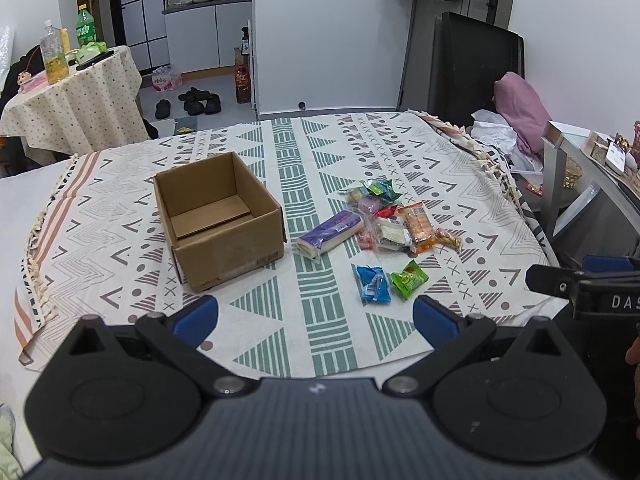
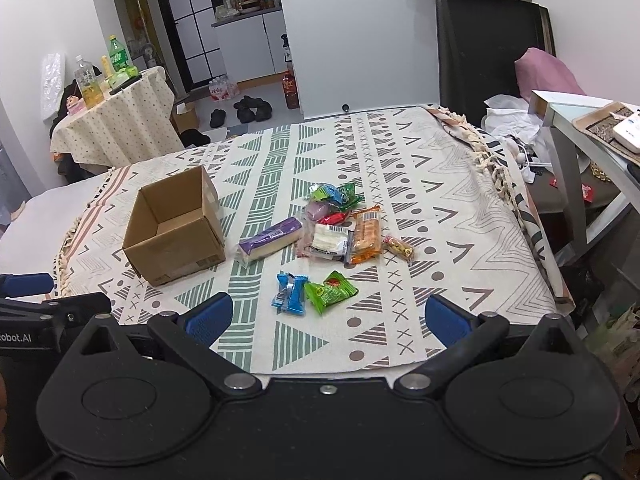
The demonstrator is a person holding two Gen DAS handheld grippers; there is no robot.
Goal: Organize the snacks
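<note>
An open, empty cardboard box (image 1: 218, 220) (image 2: 174, 230) sits left of centre on the patterned cloth. To its right lies a purple-wrapped roll (image 1: 330, 235) (image 2: 272, 242), then a pile of several mixed snack packets (image 1: 394, 220) (image 2: 344, 226). Nearer me lie a blue packet (image 1: 373, 283) (image 2: 290, 293) and a green packet (image 1: 409, 279) (image 2: 330, 291). My left gripper (image 1: 316, 316) hovers open over the cloth's near edge, holding nothing. My right gripper (image 2: 328, 316) is open too, just short of the blue and green packets.
The cloth (image 1: 400, 152) covers a low table. A small round table with bottles (image 1: 72, 92) stands far left. A black chair (image 1: 476, 64), a pink cushion (image 1: 520, 108) and a cluttered metal shelf (image 2: 592, 132) are on the right. Shoes (image 1: 196, 102) lie on the floor beyond.
</note>
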